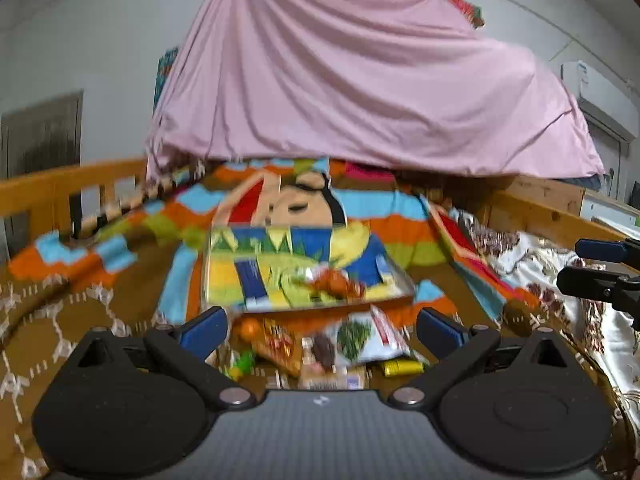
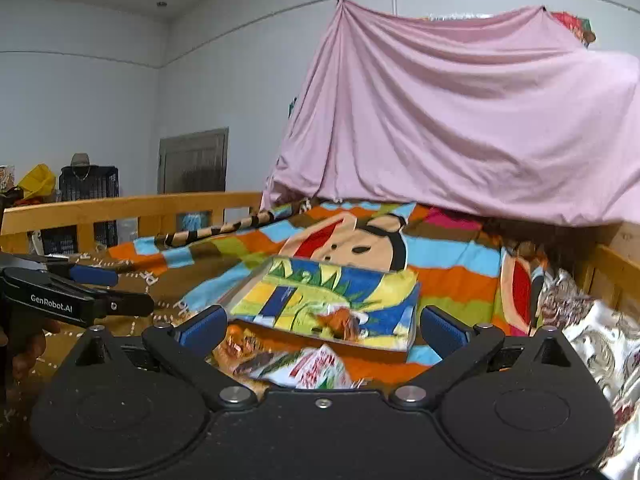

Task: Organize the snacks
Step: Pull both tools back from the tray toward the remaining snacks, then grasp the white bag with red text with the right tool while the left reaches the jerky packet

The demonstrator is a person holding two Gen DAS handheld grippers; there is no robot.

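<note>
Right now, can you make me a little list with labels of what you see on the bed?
place: bed with a colourful cartoon blanket
tray: flat patterned tray lying on the blanket
snacks: loose pile of packets in front of the tray, too blurred to read
white packet: green and red print, in the pile
left gripper: jaws open, holding nothing
right gripper: jaws open, holding nothing
behind: pink sheet hanging

Both wrist views sit low over bed, facing pink sheet [image 1: 360, 80]; right view further right. Shared: clear tray [image 1: 304, 280], snack pile [image 2: 304, 364].
</note>
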